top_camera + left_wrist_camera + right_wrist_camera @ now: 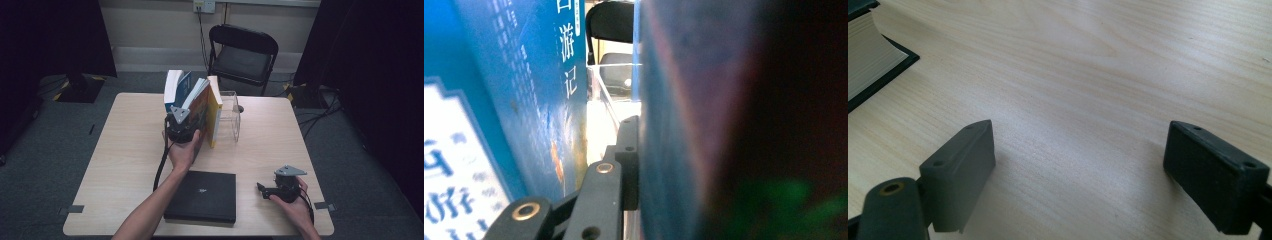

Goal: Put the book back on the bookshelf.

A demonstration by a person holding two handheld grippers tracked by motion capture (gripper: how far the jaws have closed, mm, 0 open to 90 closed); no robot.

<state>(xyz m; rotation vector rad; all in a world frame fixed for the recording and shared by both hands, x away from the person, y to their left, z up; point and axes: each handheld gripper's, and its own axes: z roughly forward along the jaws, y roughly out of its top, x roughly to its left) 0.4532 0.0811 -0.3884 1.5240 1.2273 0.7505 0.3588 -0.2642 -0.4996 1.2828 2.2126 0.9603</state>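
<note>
High view first, and we have the left gripper (181,124) up at the far middle of the table (125,150), pushed in among a row of upright books (192,102) that lean against a clear plastic stand (230,117). We see a white-and-blue book (175,90) on the left of the row and a yellow book (214,112) on the right, just beside the stand. Over to the left gripper view, and we are right in between covers: a blue book cover with white characters (524,100) on one side, a dark blurred cover (684,125) on the other, with one black jaw lying flat against that dark cover. The other jaw is hidden, so we cannot tell whether this gripper is clamped or loose. Nearer the person, a black book (202,196) lies flat on the table. The right gripper (265,190) rests low at the near right, well apart from the row, and in the right gripper view its jaws stand wide apart over bare wood, holding nothing, the black book's page edge (868,55) off to one side.
</note>
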